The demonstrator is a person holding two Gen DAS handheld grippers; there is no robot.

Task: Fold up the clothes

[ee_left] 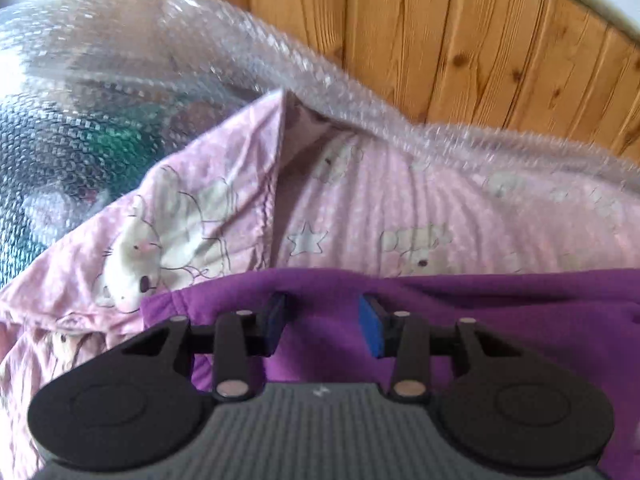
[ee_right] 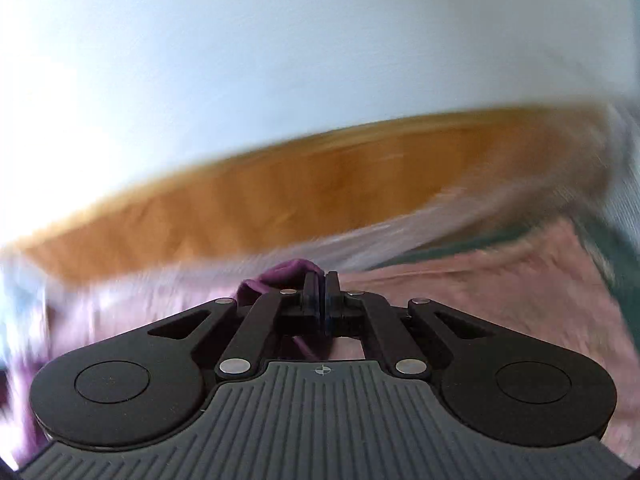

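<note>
A purple garment (ee_left: 480, 320) lies on a pink bed cover printed with white rabbits (ee_left: 360, 208). My left gripper (ee_left: 322, 312) hovers just over the garment's near edge, open, with purple cloth showing in the gap between its blue pads (ee_left: 370, 326). In the right wrist view my right gripper (ee_right: 321, 298) is shut on a fold of the purple garment (ee_right: 280, 276), which bunches up to the left of the fingers and hangs below them. That view is heavily blurred.
Bubble wrap (ee_left: 160, 60) covers a heap of dark things at the left and runs along the back of the bed. A wooden plank wall (ee_left: 460, 28) stands behind it. In the right wrist view a wooden band (ee_right: 300, 192) crosses below a pale wall (ee_right: 280, 40).
</note>
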